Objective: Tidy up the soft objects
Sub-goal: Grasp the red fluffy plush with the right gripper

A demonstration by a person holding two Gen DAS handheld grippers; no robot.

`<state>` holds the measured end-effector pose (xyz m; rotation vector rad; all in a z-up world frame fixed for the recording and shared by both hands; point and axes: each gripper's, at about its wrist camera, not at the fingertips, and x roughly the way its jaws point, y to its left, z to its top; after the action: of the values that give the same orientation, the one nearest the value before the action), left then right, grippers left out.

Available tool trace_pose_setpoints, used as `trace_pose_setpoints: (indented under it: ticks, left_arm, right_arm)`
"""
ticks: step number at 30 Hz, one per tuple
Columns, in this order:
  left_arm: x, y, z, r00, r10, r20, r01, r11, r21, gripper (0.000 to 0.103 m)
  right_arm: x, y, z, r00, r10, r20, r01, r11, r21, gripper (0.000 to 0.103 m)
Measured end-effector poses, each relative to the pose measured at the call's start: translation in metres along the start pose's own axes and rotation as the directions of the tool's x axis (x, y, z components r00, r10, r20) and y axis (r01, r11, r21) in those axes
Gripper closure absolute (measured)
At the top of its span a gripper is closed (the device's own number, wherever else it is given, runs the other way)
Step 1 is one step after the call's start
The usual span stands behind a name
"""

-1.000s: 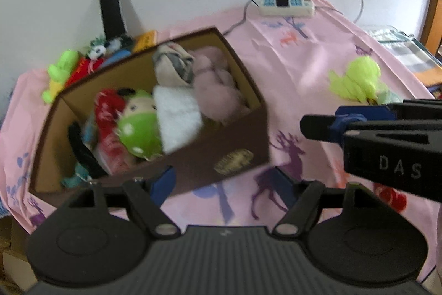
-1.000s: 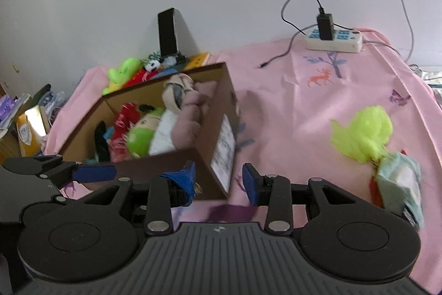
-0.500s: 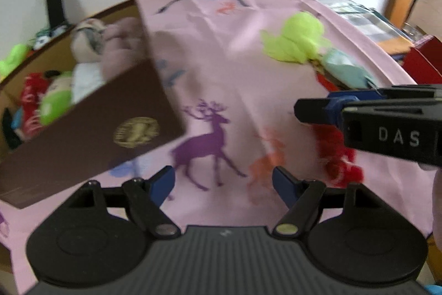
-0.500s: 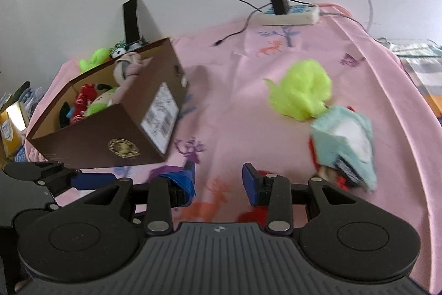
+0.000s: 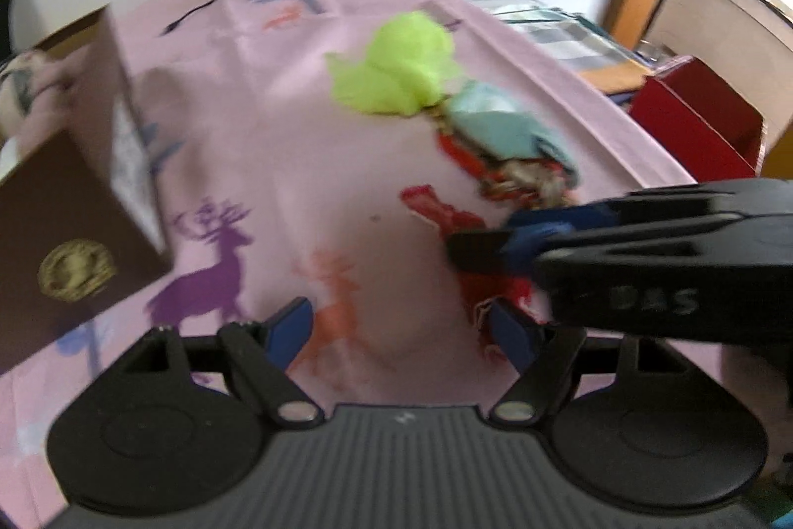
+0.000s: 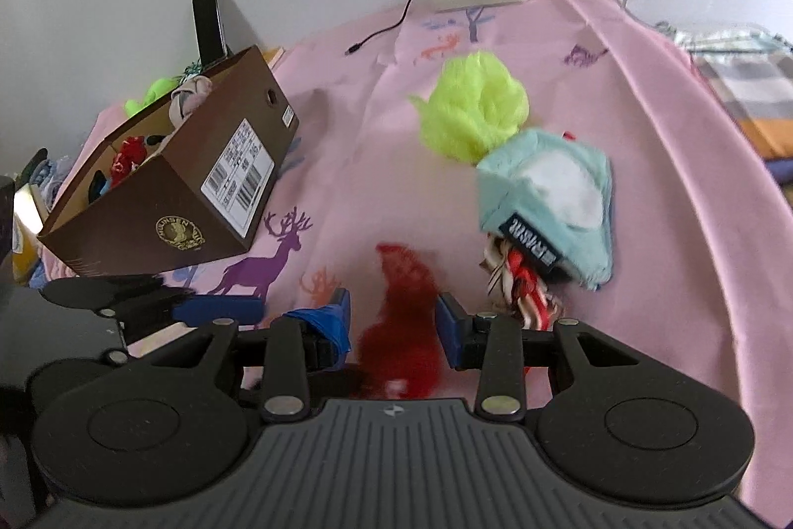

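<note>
Hovering over the pink cloth [image 6: 347, 142], we hold both grippers with jaws apart and nothing pressed between them. Our right gripper [image 6: 392, 321] straddles a red toy [image 6: 404, 321]; its long axis runs away from us, one end pointing toward the wall, the other hidden under the gripper body. Whether the pads touch it we cannot tell. Our left gripper [image 5: 399, 325] sits just left of it, over bare cloth and a printed deer, wide open. Just right of the red toy lies a pale blue toy [image 6: 550, 202] with a striped rope [image 6: 520, 291] trailing toward us. Touching its far end is a yellow-green puff [image 6: 471, 112]. Well left stands the brown box [image 6: 163, 202], angled on the counter, its long axis running up-right toward the wall, soft toys inside.
</note>
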<state>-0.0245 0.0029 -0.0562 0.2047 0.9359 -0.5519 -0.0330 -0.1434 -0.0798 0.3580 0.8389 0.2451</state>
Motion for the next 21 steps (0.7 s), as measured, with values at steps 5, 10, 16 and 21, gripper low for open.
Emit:
trace_pose_setpoints:
  ticks: [5, 10, 16, 21]
  left_arm:
    - [0.005, -0.013, 0.002, 0.999, -0.043, 0.009, 0.042, 0.998, 0.054, 0.025]
    - [0.008, -0.02, 0.005, 0.995, -0.098, 0.003, 0.097, 0.991, 0.089, 0.025]
    - [0.011, -0.025, 0.005, 0.989, -0.149, 0.009, 0.147, 0.984, 0.102, 0.033]
    - [0.001, -0.022, 0.006, 0.984, -0.176, 0.038, 0.17, 0.978, 0.119, 0.041]
  right_arm:
    - [0.008, -0.011, 0.003, 0.999, 0.011, -0.04, -0.008, 0.998, 0.064, 0.081]
    - [0.013, -0.018, 0.0, 0.996, -0.002, -0.087, 0.008, 0.997, 0.076, 0.083]
    - [0.012, -0.021, 0.0, 0.994, 0.024, -0.108, -0.012, 0.994, 0.109, 0.089]
    - [0.011, -0.013, 0.006, 0.994, 0.046, -0.101, -0.032, 0.991, 0.13, 0.091]
